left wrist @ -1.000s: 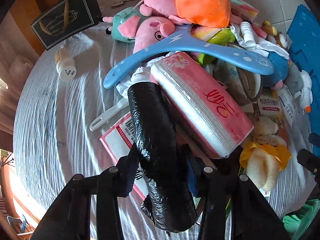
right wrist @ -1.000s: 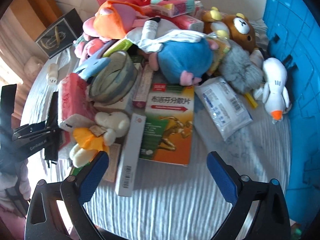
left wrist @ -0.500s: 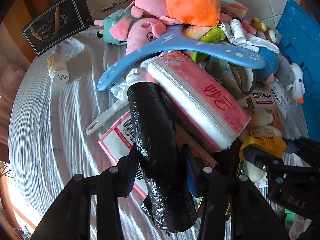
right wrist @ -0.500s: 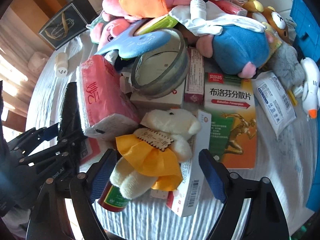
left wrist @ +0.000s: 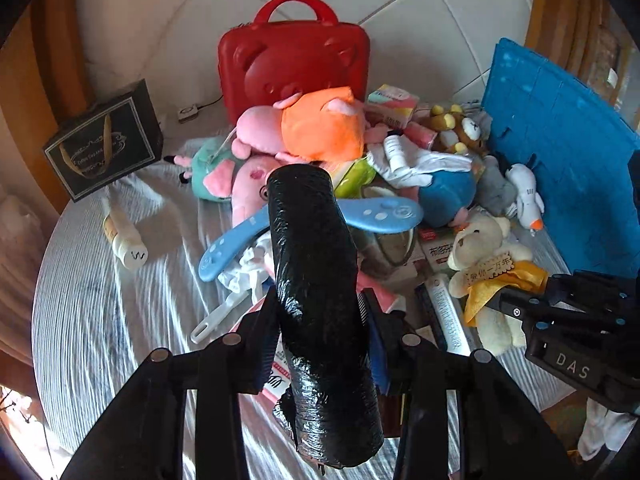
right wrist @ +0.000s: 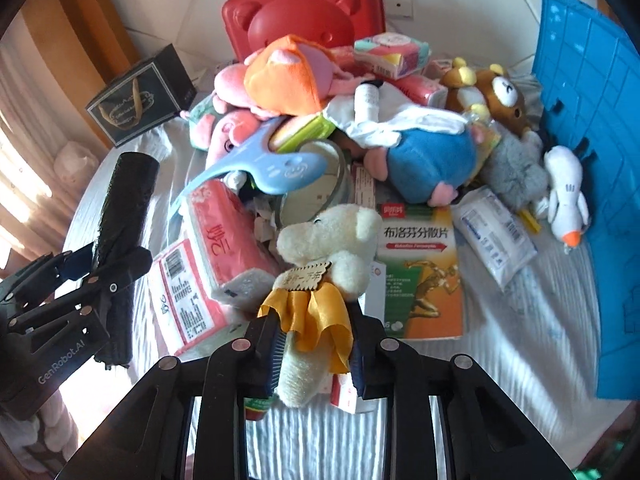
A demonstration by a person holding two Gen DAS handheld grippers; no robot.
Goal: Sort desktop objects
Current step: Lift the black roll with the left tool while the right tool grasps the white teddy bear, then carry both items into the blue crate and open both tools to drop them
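Observation:
A black roll of bags [left wrist: 316,280] stands tilted up above the pile, between the jaws of my left gripper [left wrist: 320,340], which are still closing, with the pads pressed on its sides. In the right wrist view the black roll [right wrist: 124,208] sits at the far left in the left gripper [right wrist: 100,276]. A cream teddy bear [right wrist: 328,240] in a yellow skirt, with a wooden tag, is between the jaws of my right gripper [right wrist: 316,344]. They are closing and squeeze its lower body. The left wrist view shows the bear [left wrist: 480,248] with the right gripper [left wrist: 516,300] on it.
A heap of plush toys, a blue hanger [left wrist: 380,212], a pink tissue pack [right wrist: 224,240] and a medicine box [right wrist: 420,272] cover the striped cloth. Behind stand a red case [left wrist: 292,60] and a black box [left wrist: 104,144]. A blue crate [left wrist: 560,140] rises at right; a white bottle [left wrist: 124,240] lies left.
My left gripper has lifted the black roll off the pile and tilted upward. My right gripper has moved left from the medicine box to the cream bear and closed on it.

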